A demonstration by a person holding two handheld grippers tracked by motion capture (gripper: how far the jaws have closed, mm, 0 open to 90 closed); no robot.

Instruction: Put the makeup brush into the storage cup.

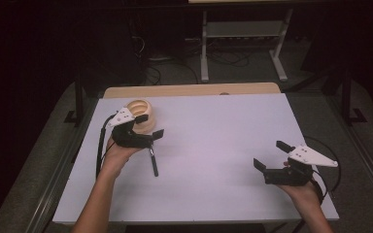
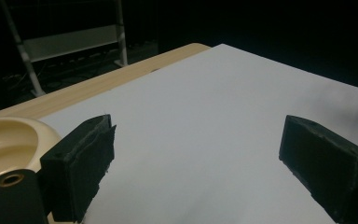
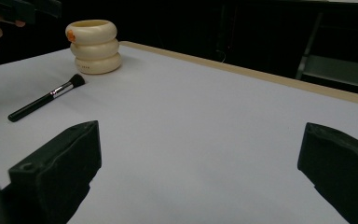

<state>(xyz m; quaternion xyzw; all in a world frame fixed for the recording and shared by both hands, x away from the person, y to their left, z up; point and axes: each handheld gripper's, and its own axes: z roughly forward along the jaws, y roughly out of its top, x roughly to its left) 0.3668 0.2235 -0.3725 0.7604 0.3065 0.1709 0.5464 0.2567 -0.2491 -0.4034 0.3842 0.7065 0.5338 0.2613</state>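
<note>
- while both grippers hang above the table (image 1: 213, 121) w/ nothing held, the step looks like the approach before a pick: brush to be lifted, prob. for dropping into the cup, tho that's a guess.
- table: white top, wood strip along the far edge; 2 things on it, both at the person's left side.
- cup (image 1: 142, 116): cream, ribbed in 3 rings, upright, mouth open, near the far left corner; in the left gripper view its rim (image 2: 9, 140) sits just beside the left-hand jaw.
- left gripper (image 1: 150, 127): jaws spread wide, empty, hovering just beside the cup and over the brush's head end.
- right gripper (image 1: 270, 155): jaws also wide apart, empty, well apart from both things, pointing toward them.
- brush (image 1: 153, 161): black handle, metal ferrule, dark bristles; lies flat, near the cup but not touching. in the right gripper view, brush (image 3: 46, 98) has its bristle end toward the cup.
- next move, imo: left gripper tips down, straddles the handle crosswise, then closes; thin handle flat on the table, so jaws must go low.
</note>
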